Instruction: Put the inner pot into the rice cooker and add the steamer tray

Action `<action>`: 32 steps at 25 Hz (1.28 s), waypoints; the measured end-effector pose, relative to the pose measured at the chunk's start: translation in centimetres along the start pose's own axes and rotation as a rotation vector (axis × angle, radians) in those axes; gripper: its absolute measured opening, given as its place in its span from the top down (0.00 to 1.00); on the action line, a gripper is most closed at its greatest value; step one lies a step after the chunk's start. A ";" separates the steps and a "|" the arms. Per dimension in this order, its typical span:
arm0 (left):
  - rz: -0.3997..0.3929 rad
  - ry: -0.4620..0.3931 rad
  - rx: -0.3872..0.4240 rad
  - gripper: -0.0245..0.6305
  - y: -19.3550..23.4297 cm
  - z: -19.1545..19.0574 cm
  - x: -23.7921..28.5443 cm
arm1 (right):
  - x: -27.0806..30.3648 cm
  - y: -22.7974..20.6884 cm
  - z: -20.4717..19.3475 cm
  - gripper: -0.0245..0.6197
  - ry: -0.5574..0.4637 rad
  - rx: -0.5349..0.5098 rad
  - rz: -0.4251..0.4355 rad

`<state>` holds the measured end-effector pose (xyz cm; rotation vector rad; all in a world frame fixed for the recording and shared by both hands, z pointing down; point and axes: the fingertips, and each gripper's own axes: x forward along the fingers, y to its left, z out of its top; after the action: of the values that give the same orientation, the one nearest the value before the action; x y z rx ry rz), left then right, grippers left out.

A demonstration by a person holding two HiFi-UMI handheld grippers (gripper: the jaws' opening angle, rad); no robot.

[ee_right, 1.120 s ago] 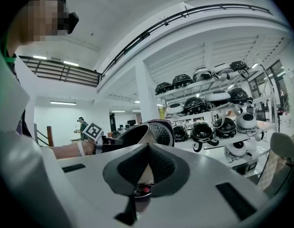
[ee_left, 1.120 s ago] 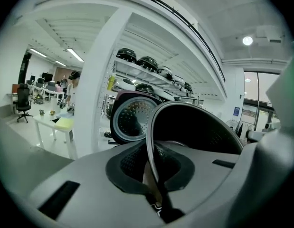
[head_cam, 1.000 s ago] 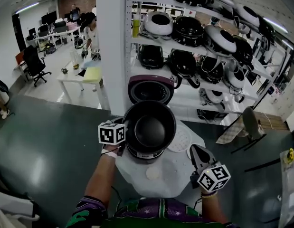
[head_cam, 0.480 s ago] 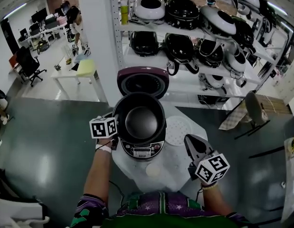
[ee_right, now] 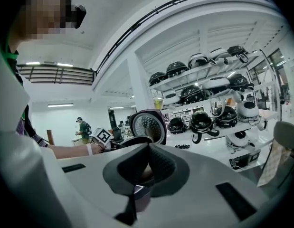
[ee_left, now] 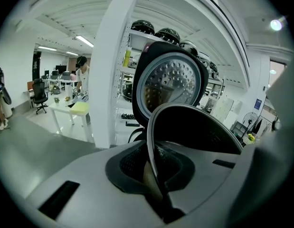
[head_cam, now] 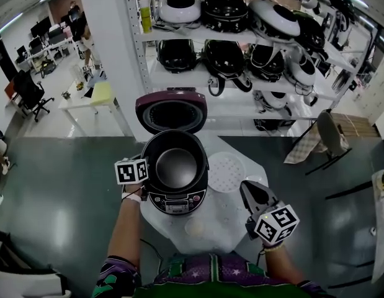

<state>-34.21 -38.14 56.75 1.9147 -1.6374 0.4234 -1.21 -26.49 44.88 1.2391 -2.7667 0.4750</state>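
Roughly halfway. Inner pot looks seated in the rice cooker, lid up. Left gripper is clamped on the pot's left rim, not let go yet. Steamer tray lies on the table just right of the cooker, untouched. Right gripper hovers near it, jaws closed on nothing. Left to do: release the rim, place the tray.

Bright, even light from ceiling strip lights. Soft sheen on the dark floor. Heavy fisheye bending at the edges, black corners in both gripper views. Nearest foreground soft. The pot rim glints.
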 end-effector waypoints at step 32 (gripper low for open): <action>0.181 0.203 0.045 0.91 1.4 -5.1 6.3 | -0.3 -4.3 -1.1 0.95 0.028 0.043 -0.001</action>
<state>-33.68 -40.09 64.69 1.6987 -1.6822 0.7088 2.12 -28.65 46.94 1.2325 -2.7469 0.5496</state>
